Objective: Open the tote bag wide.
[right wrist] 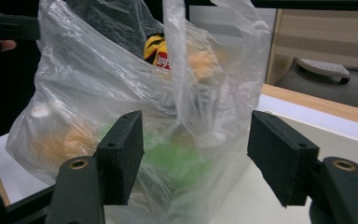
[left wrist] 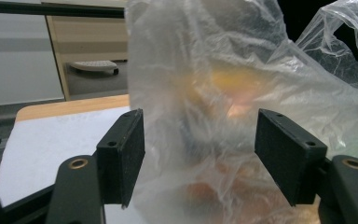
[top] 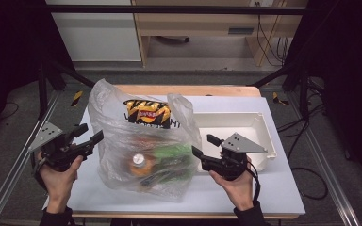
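Two jaws apart, left hand-held gripper point(top: 88, 134), right hand-held gripper point(top: 204, 145), flanking plastic bag point(top: 122, 136), empty

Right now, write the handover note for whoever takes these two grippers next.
Left gripper: open, at the left side of the plastic bag, gripping nothing.
Right gripper: open, at the bag's right side, gripping nothing.
The bag stands on the white mat, filled: chip packet at the back, an orange bottle and a green pack in front. The white tray sits right of the bag.
Done: the items are inside the bag.
Left: probably taking hold of the bag's handles; neither is gripped yet.
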Motion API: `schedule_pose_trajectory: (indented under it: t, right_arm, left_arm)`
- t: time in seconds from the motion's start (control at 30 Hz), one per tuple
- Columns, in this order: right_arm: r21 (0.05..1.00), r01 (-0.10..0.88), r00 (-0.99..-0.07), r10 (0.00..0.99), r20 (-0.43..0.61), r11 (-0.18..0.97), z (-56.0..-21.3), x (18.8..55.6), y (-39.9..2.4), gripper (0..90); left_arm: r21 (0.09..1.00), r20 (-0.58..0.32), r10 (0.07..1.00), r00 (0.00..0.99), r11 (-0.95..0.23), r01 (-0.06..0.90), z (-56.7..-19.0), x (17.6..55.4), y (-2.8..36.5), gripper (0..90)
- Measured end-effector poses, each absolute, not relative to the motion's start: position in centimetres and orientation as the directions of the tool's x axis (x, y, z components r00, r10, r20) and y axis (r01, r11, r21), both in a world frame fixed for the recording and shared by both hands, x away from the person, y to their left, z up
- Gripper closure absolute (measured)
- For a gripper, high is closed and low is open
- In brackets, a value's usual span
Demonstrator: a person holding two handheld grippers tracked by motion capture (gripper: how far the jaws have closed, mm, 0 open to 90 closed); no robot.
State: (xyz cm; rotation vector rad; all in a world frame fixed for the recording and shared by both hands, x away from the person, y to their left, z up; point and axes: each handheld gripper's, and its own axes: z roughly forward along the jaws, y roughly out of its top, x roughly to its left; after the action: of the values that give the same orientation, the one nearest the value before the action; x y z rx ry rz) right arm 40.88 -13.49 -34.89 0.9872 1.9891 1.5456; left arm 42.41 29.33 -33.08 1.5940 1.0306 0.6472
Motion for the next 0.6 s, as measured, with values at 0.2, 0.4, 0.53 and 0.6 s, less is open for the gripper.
schedule_pose_trajectory:
  t: [0.2, 0.4, 0.53, 0.6]
  right_arm:
    - [0.944, 0.284, -0.655, 0.753, 0.062, 0.170, -35.1, 41.6, -12.6, 43.2]
    - [0.939, 0.296, -0.658, 0.750, 0.067, 0.175, -35.3, 41.8, -12.4, 55.9]
    - [0.936, 0.302, -0.672, 0.737, 0.076, 0.178, -35.3, 41.7, -12.4, 69.0]
    - [0.936, 0.304, -0.675, 0.734, 0.078, 0.180, -35.3, 41.7, -12.4, 72.7]
  left_arm:
    - [0.946, -0.079, 0.873, 0.481, -0.086, 0.311, -33.2, 43.8, 28.0, 34.8]
    - [0.942, -0.082, 0.870, 0.487, -0.091, 0.322, -33.6, 44.0, 27.8, 59.8]
    - [0.943, -0.084, 0.866, 0.493, -0.091, 0.320, -33.8, 43.6, 27.9, 78.4]
    - [0.943, -0.082, 0.864, 0.497, -0.094, 0.319, -33.8, 43.4, 28.0, 85.7]
